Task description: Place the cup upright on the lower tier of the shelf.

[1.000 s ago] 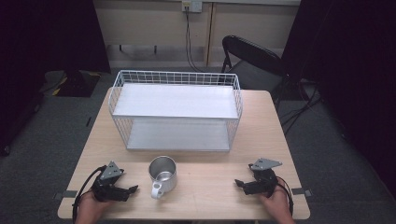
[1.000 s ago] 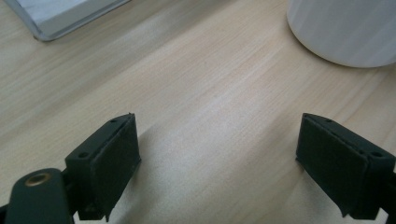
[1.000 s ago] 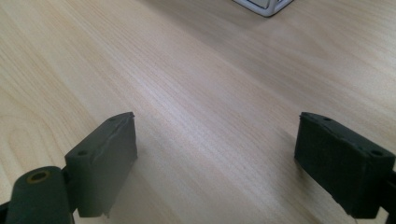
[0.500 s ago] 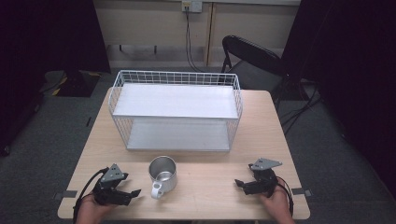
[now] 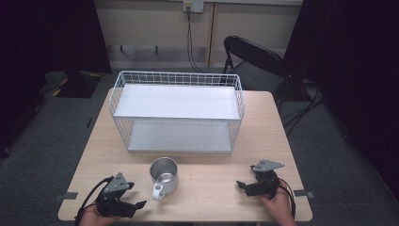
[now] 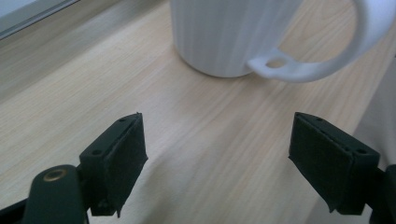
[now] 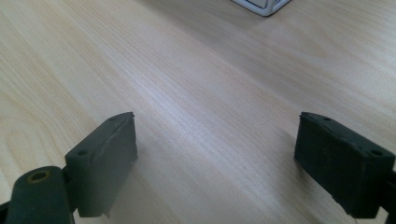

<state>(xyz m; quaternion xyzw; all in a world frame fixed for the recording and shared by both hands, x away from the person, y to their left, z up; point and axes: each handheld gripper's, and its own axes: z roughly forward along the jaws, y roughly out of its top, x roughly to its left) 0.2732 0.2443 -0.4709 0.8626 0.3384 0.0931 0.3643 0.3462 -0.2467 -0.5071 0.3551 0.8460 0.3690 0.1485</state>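
A silvery mug with a white handle stands upright on the wooden table, near the front and left of centre. My left gripper lies left of it near the front edge, its open jaws aimed at the mug. In the left gripper view the mug and its handle sit just beyond the left gripper. Its jaws have just been closing a little, with bare wood between them. My right gripper rests at the front right, open over bare wood, pointing left.
A white wire two-level rack fills the middle and back of the table, its open side facing me; its corner shows in the right gripper view. A black folding chair stands behind the table's right end.
My left gripper has shifted a little toward the table's front edge and its jaws stand slightly narrower. The mug, the rack and the right gripper have kept still.
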